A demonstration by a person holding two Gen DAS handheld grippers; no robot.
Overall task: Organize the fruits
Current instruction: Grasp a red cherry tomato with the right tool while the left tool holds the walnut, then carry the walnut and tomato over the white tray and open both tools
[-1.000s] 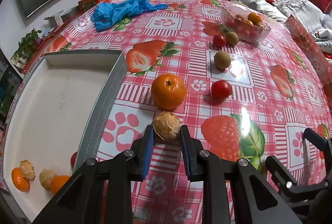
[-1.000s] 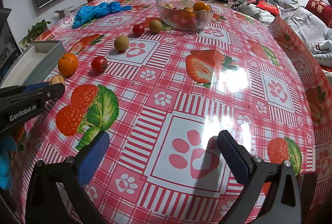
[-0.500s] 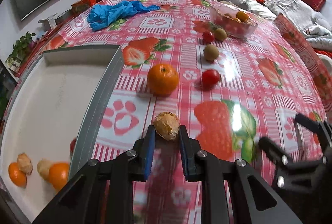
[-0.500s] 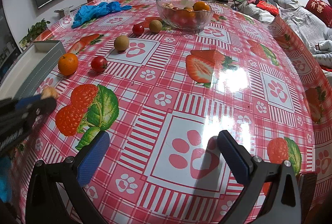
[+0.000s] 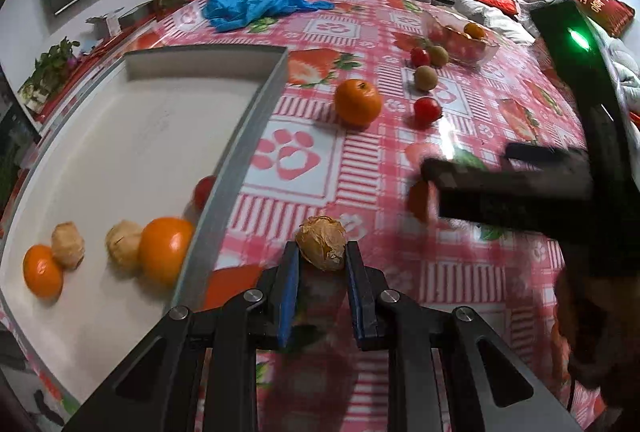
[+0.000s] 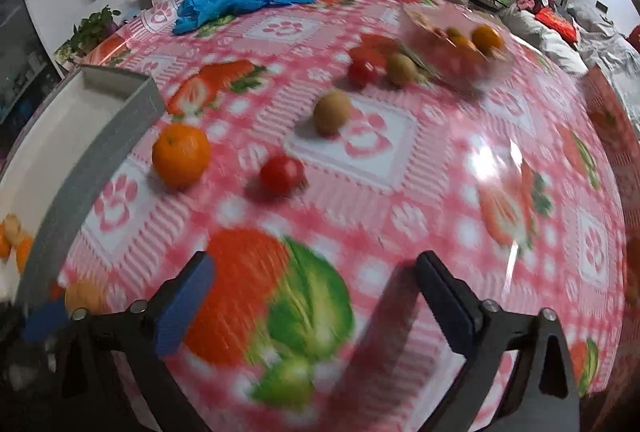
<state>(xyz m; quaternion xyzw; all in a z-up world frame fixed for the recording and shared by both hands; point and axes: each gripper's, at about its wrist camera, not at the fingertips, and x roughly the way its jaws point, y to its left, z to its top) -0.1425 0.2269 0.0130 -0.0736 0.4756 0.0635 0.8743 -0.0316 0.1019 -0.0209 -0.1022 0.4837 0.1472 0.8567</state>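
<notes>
- L gripper (image 5: 322, 264) pinches a papery tan husk fruit (image 5: 321, 242) between its blue pads, jaws clamped tight on it, just right of the tray (image 5: 248, 119) wall, above the tablecloth (image 5: 360, 159).
- R gripper (image 6: 316, 296) has nothing between its fingers; jaws wide apart and closing a little, over the printed strawberry-and-leaf patch, well right of the tray. View is motion-blurred.
- In the L view the R gripper (image 5: 508, 183) shows as a dark blurred shape, far right of the tray.
- Tray, white inside w/ grey walls, holds two oranges (image 5: 42, 272), two more husk fruits (image 5: 68, 250) and a red tomato (image 5: 204, 189) against its right wall, all at the near end.
- Loose orange (image 6: 181, 155) sits on the cloth just right of the tray's far corner; tomato (image 6: 281, 173) beside it, further right.
- Kiwi (image 6: 331, 111) lies beyond that, then a second tomato (image 6: 362, 71) and kiwi (image 6: 401, 68) side by side, next to the glass bowl (image 6: 452, 47) of fruit, well away from the tray.
- Blue gloves (image 6: 228, 1) are heaped on the cloth beyond the tray's far end.
</notes>
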